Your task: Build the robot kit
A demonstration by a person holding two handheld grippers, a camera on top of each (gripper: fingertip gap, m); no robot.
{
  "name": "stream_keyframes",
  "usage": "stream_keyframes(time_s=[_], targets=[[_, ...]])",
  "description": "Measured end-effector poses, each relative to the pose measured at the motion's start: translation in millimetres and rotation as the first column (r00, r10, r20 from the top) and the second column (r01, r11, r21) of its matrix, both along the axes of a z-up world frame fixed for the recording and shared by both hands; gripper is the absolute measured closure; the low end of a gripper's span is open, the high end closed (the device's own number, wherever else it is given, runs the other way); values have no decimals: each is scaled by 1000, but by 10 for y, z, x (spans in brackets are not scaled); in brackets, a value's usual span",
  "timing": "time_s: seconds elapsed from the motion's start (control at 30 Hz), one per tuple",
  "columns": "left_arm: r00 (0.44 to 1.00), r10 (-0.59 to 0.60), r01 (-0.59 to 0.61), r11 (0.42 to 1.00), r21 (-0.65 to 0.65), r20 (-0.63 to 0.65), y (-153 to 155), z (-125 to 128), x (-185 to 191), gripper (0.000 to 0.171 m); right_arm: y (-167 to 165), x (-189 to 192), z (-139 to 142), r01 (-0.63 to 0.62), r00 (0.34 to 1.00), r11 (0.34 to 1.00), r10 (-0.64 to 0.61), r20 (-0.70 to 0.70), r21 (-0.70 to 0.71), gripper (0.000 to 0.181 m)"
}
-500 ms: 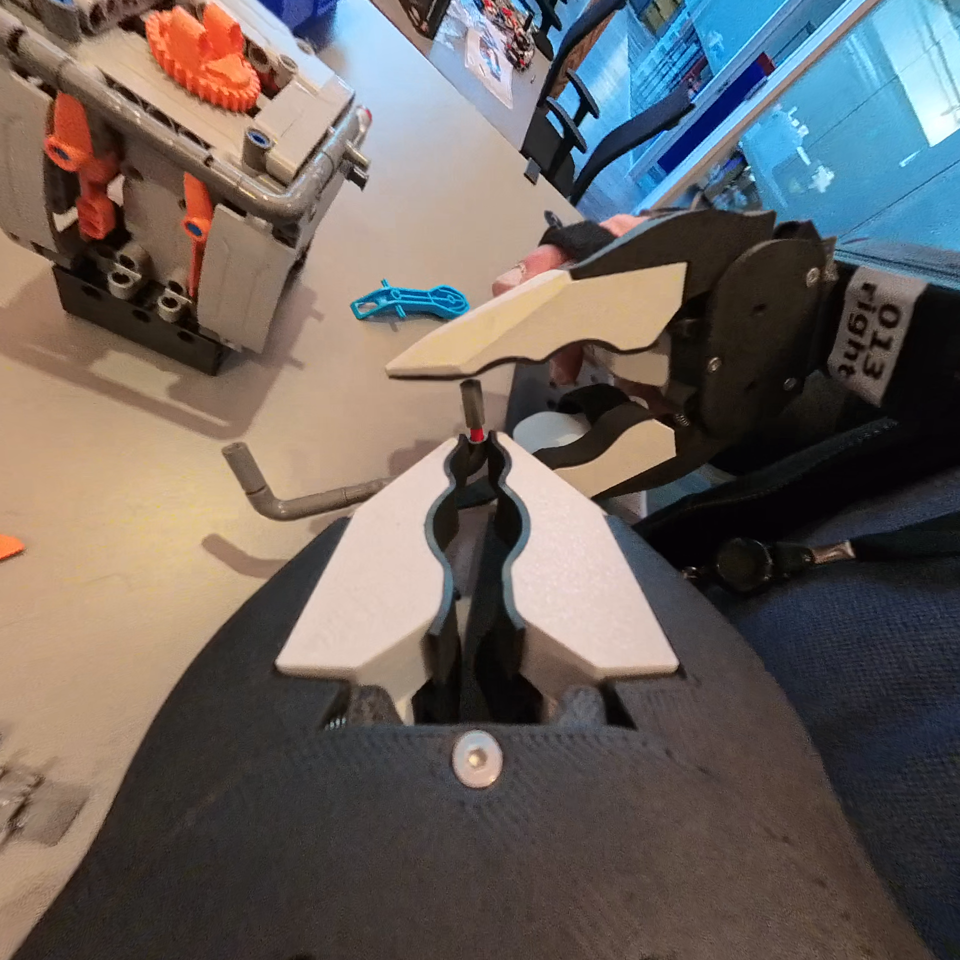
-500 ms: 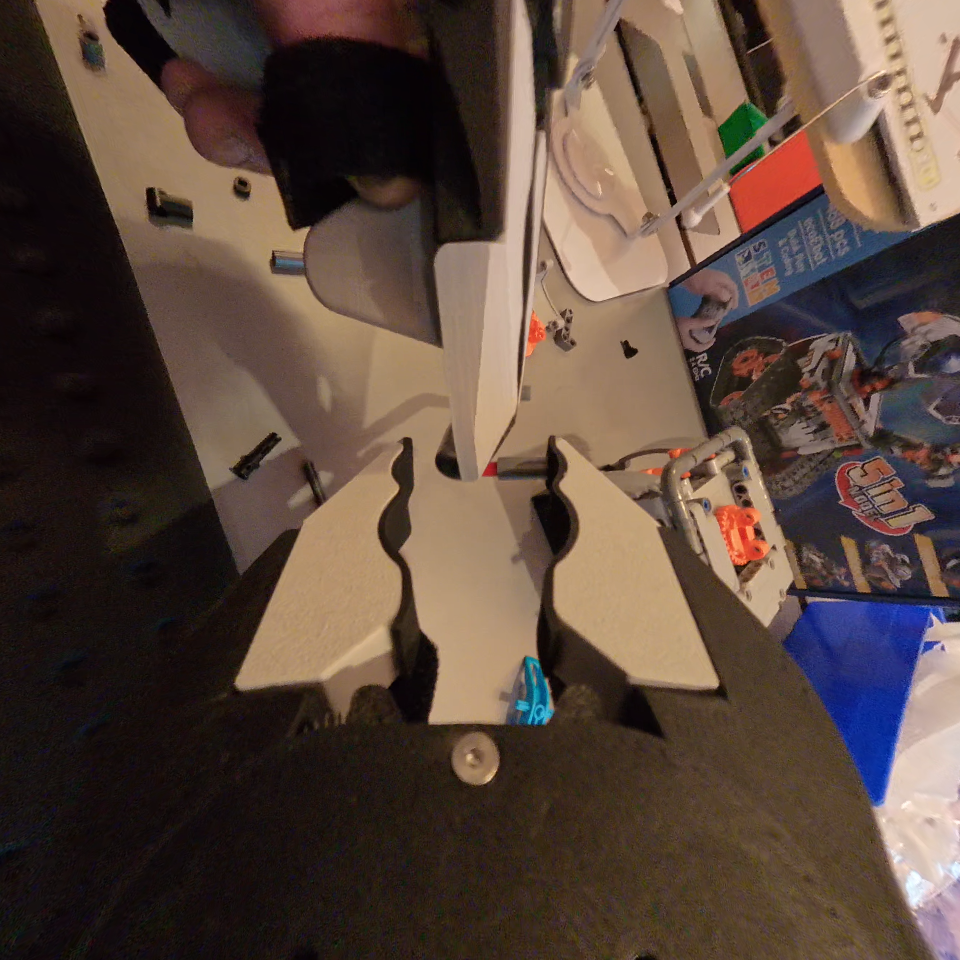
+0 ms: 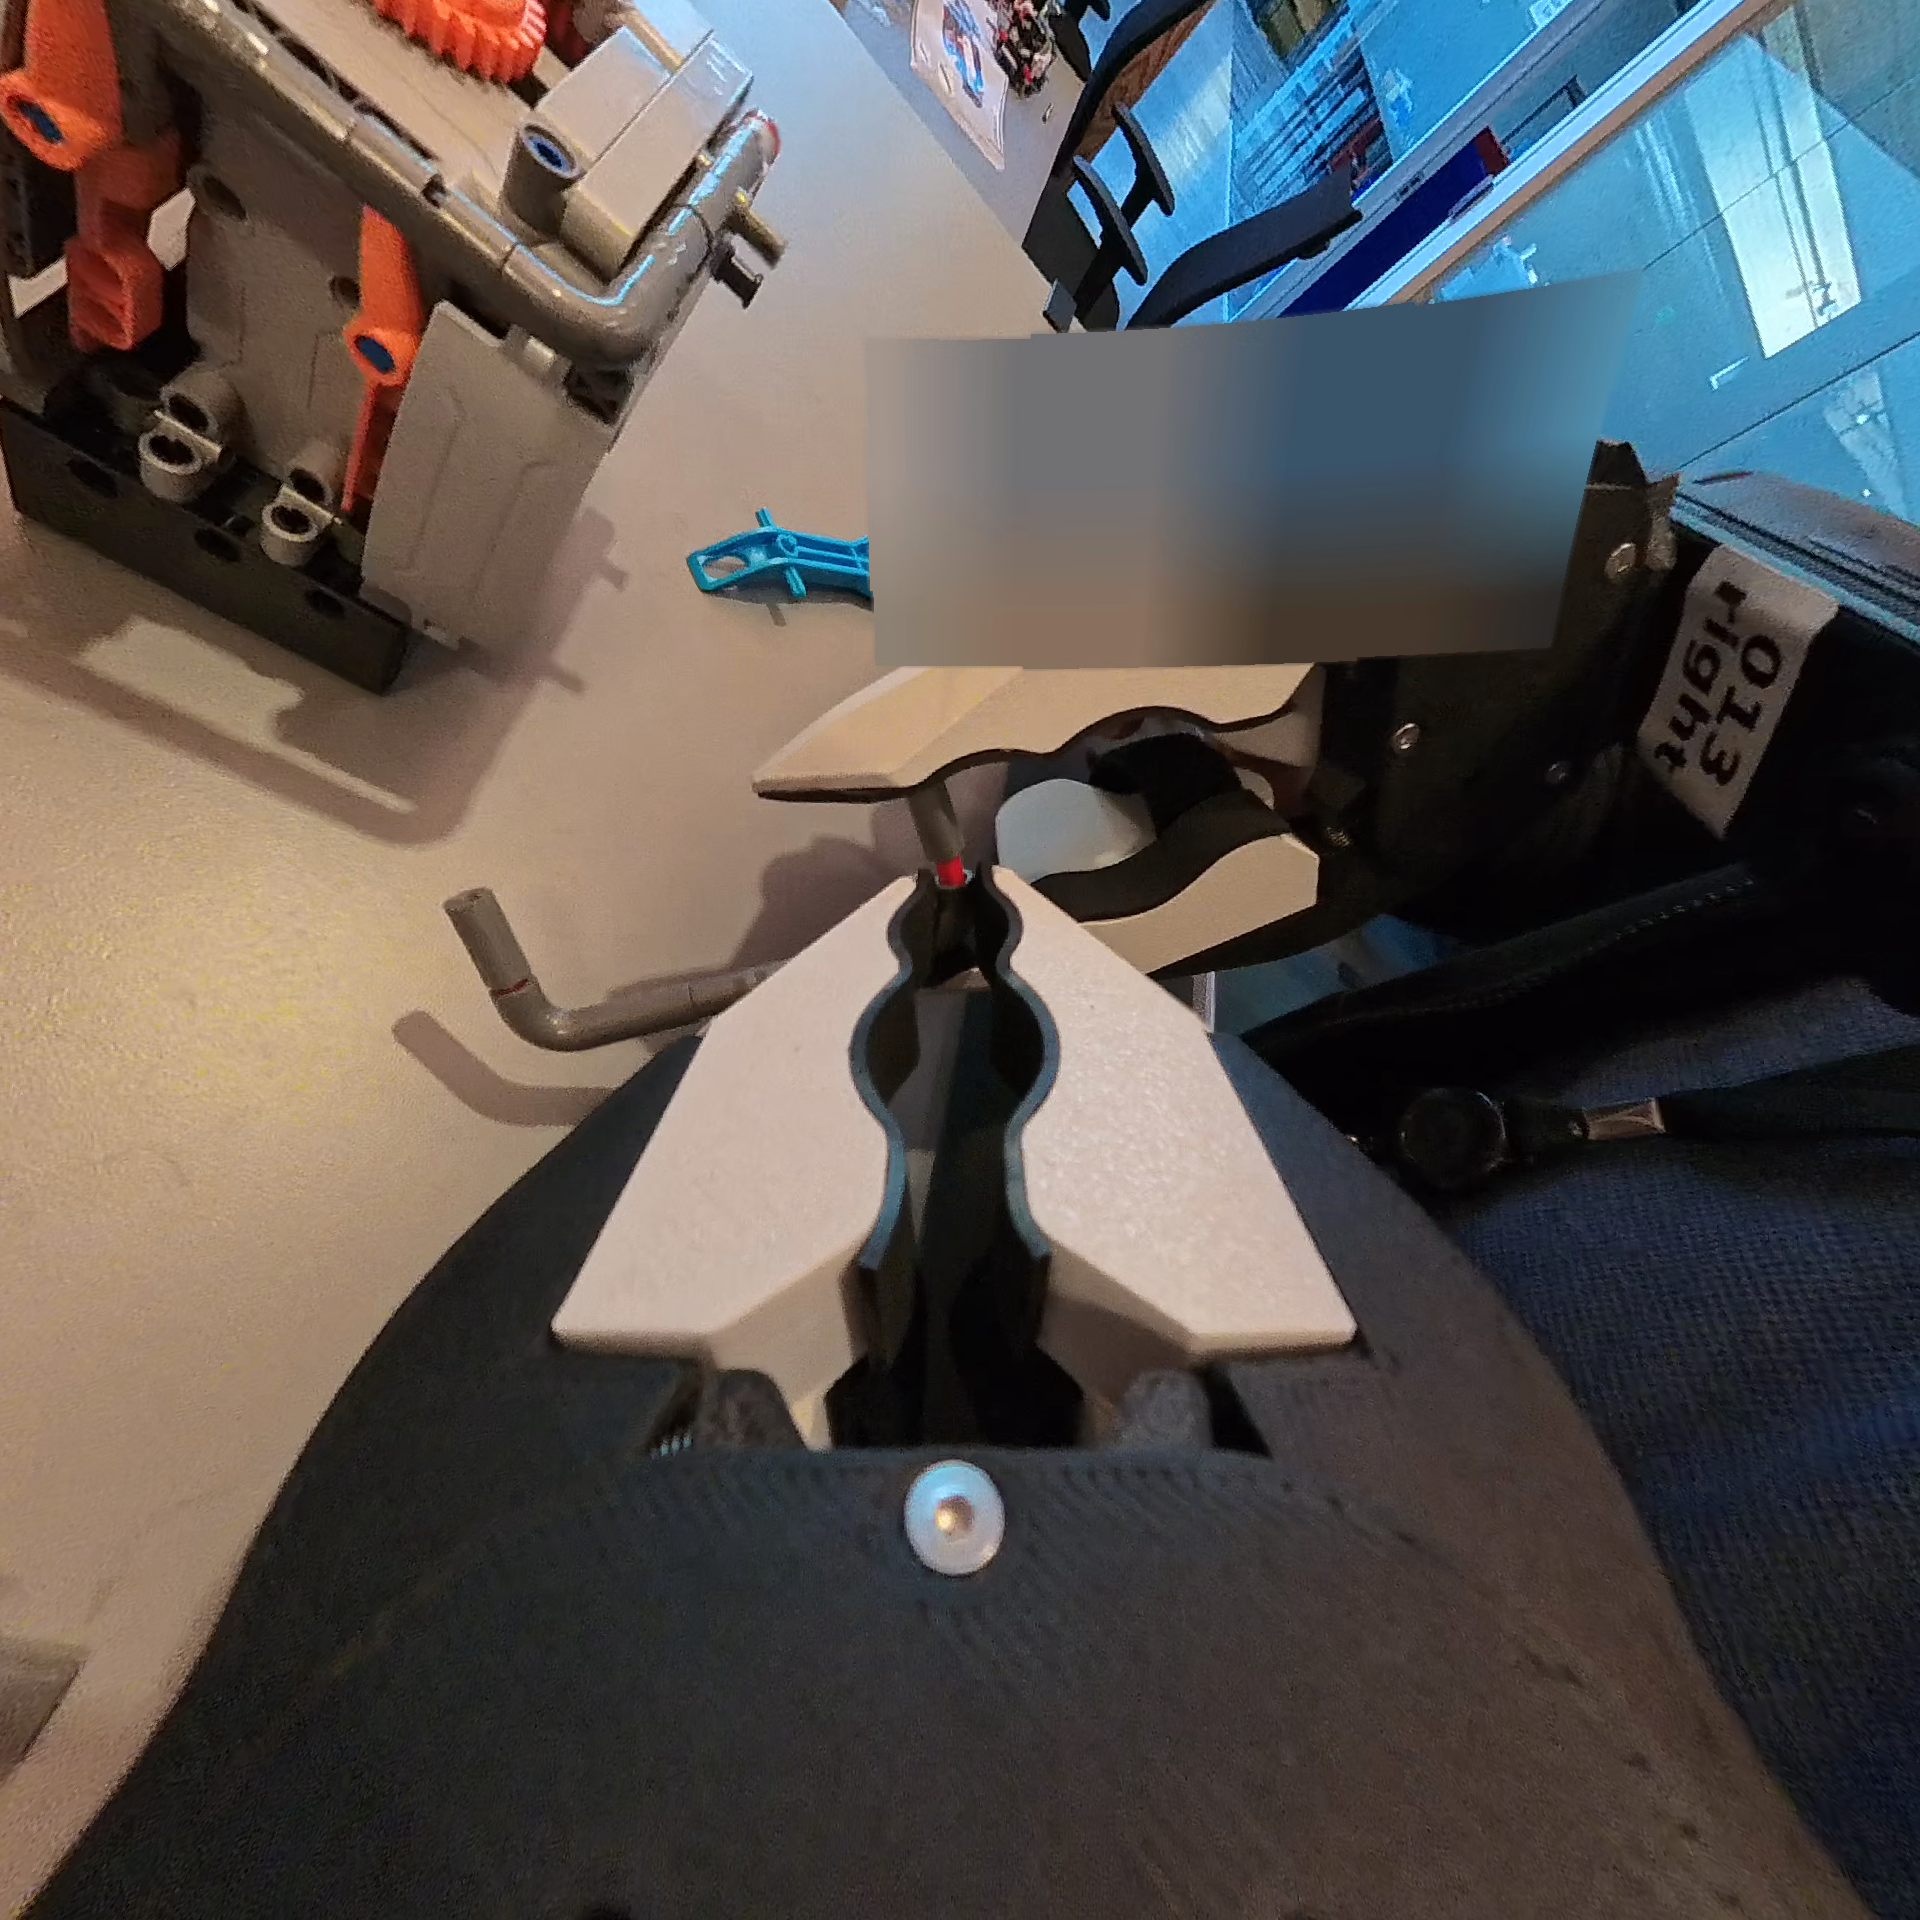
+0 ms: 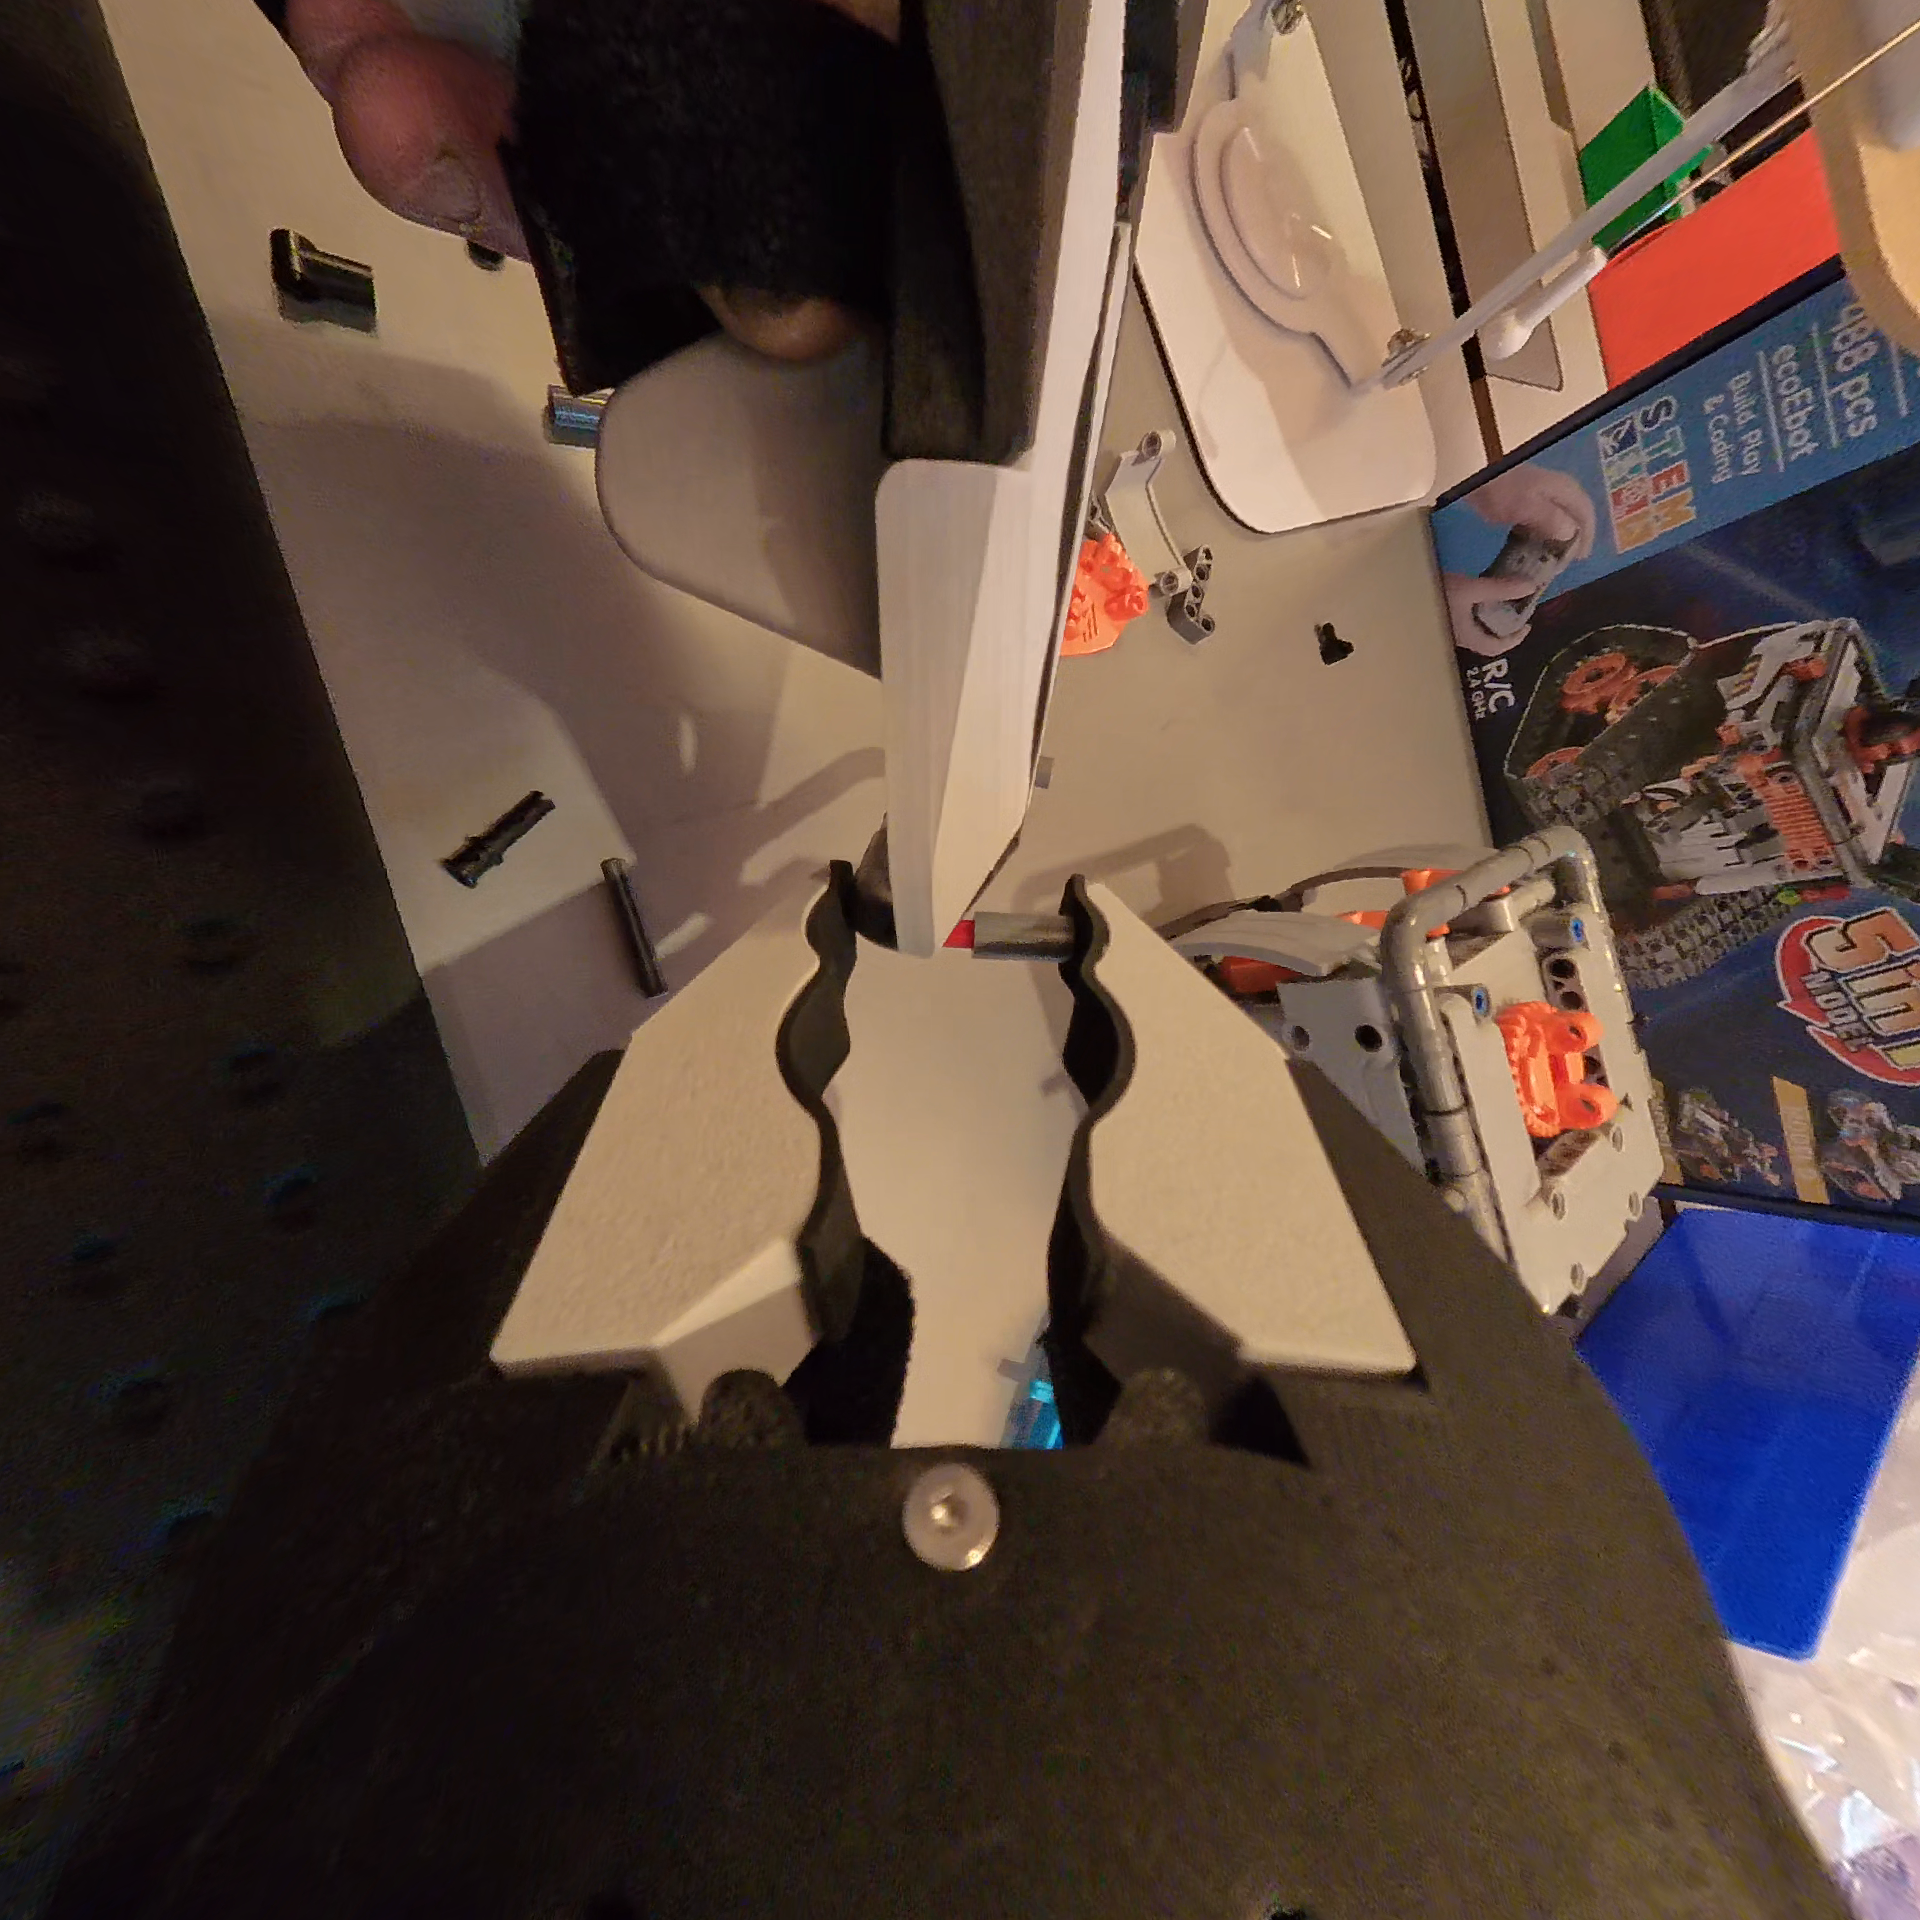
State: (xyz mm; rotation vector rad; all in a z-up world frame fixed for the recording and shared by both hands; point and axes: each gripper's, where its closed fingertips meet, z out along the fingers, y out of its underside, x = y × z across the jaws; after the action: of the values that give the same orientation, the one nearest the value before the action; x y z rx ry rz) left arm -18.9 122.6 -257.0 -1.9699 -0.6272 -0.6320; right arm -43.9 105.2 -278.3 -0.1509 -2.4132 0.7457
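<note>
Our closed left gripper (image 3: pixel 951 899) hides most of a small grey-sleeved red plastic pin (image 3: pixel 938 840), whose tip, toward 12 o'clock, touches our open right gripper (image 4: pixel 961 914).

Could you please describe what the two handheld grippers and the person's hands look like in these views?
Both claws share one build: the left claw and right claw have pale grey wedge-shaped plastic fingers with wavy dark inner pads, set in textured black bodies with a silver screw. The right one bears a white printed label. A black strap or glove covers the hand on the left one.
</note>
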Motion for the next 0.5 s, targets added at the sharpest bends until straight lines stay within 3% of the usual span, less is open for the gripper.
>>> stream_keyframes(time_s=[0.37, 0.5], targets=[[999, 10, -9, 1000, -14, 36, -27, -92, -37, 167, -19, -6, -114, 11, 999, 999, -13, 49, 31, 149], [999, 3, -4, 1000, 20, 54, -39, -8, -38, 166, -60, 15, -24, 22, 987, 993, -3, 162, -118, 147]])
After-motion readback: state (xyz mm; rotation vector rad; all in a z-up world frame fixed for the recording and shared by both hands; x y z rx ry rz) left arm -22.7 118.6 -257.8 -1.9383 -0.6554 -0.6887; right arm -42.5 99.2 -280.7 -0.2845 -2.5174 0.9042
